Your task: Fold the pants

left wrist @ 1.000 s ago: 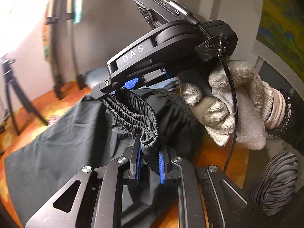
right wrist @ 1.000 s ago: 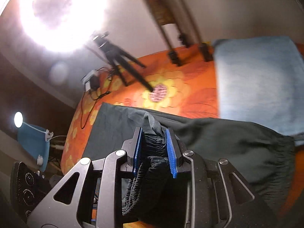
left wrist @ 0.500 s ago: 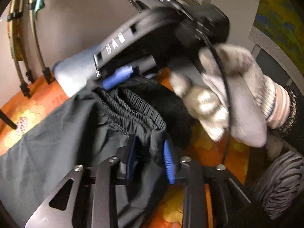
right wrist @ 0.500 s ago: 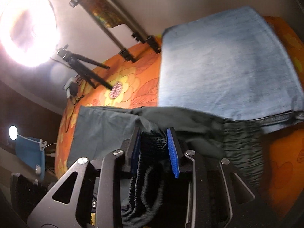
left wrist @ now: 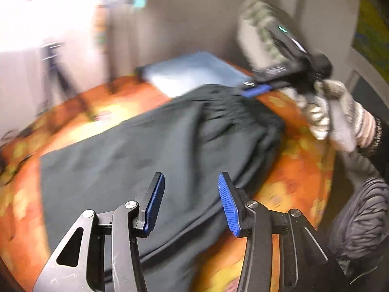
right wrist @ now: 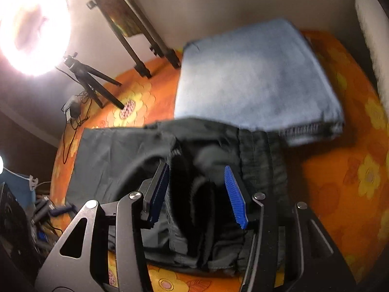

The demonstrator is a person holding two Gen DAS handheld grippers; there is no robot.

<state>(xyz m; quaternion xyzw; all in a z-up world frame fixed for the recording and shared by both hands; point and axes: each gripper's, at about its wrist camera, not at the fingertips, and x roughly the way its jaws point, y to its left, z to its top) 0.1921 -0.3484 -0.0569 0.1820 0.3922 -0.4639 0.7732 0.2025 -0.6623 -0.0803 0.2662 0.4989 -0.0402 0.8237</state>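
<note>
Dark green pants (left wrist: pixel 136 150) lie folded over on the orange flowered surface (left wrist: pixel 299 170), elastic waistband (right wrist: pixel 262 160) at the right. My left gripper (left wrist: pixel 190 194) hovers over the near edge of the cloth. Its jaws are opening and nothing is pinched between the blue pads. My right gripper (right wrist: pixel 197 189) stands above the bunched waistband. Its jaws are opening too, and the fabric lies loose between the pads, not pressed. In the left wrist view the right gripper (left wrist: pixel 255 89) shows blurred at the pants' far corner, held by a gloved hand (left wrist: pixel 335 112).
A folded light-blue cloth (right wrist: pixel 255 80) lies just beyond the pants, partly under their edge. A small tripod (right wrist: pixel 92 80), stand legs (right wrist: pixel 155 56), a bright ring light (right wrist: pixel 31 24) and cables (right wrist: pixel 71 112) sit at the far left. A striped sleeve (left wrist: pixel 359 219) is at the right.
Both grippers have let go of the waistband and their jaws have spread. The pants have dropped onto the surface. The left gripper has drawn back from the cloth.
</note>
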